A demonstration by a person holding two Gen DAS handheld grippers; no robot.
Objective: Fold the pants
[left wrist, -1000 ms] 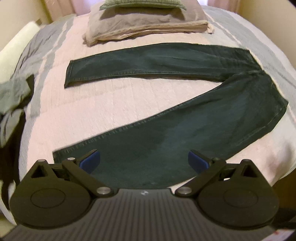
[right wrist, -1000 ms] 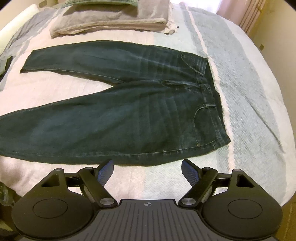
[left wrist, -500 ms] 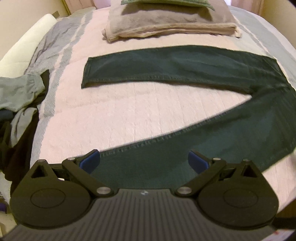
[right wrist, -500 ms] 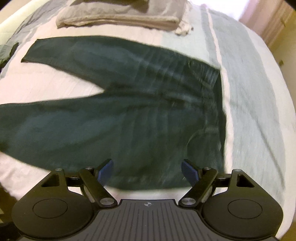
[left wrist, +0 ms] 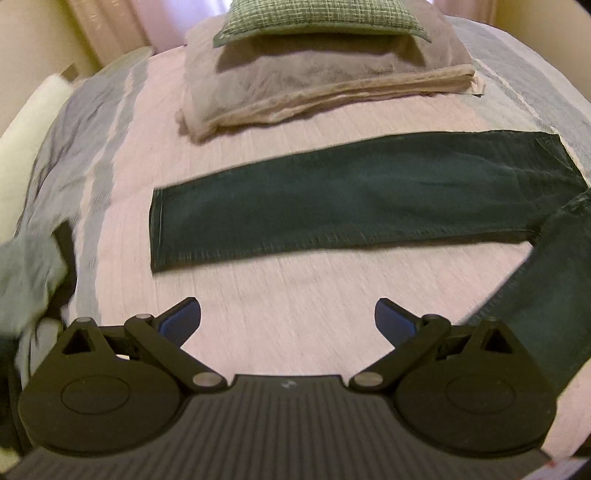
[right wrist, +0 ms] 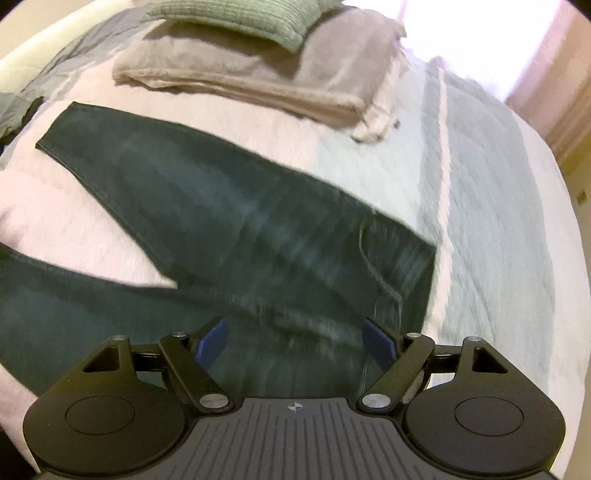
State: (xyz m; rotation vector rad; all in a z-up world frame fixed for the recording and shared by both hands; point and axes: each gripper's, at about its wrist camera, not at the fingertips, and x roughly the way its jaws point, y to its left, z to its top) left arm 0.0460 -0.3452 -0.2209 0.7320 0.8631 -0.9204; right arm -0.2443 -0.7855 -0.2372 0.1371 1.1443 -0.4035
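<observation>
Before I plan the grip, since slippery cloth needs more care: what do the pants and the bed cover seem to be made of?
The pants look like dark denim: matte, heavy weave, pale topstitched seams and hem, faded streaks near the pocket. The bed cover looks like a soft, matte, finely ribbed woven fabric in pink and grey bands; the fibre cannot be told. Neither looks slick.

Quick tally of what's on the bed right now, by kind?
Pants: 1, dark, spread flat with legs apart
Folded blanket: 1, beige-grey
Green cushion: 1, on top of the blanket
Loose grey garment: 1, at the bed's left edge, blurred
Total: 4
</observation>
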